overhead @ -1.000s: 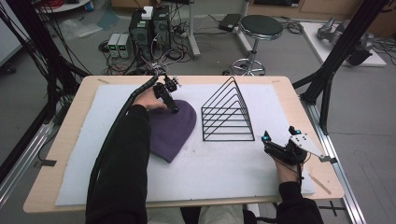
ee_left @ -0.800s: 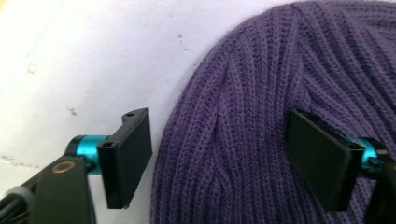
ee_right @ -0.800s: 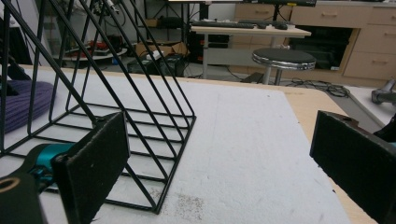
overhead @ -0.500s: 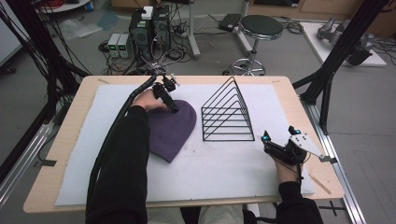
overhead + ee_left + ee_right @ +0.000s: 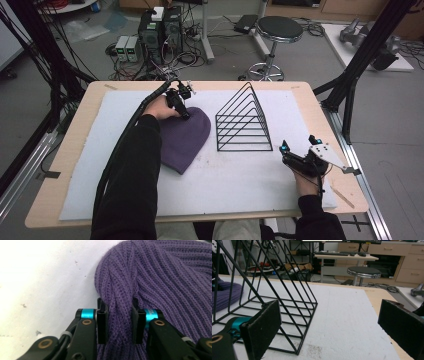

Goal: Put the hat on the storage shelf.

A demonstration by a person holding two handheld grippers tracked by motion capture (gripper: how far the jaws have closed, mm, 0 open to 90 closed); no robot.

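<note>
Knit hat and wire rack partly out of sight at the worktop

In the left gripper view, the purple hat runs off the top, right and bottom edges, its fold hidden between the left gripper jaws. Beside the right gripper, the black wire rack is cut off at top and left.

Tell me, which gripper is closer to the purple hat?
Left. The left gripper has its jaws pinching a fold of the hat; the right gripper sits beyond the wire rack, jaws wide open.
</note>
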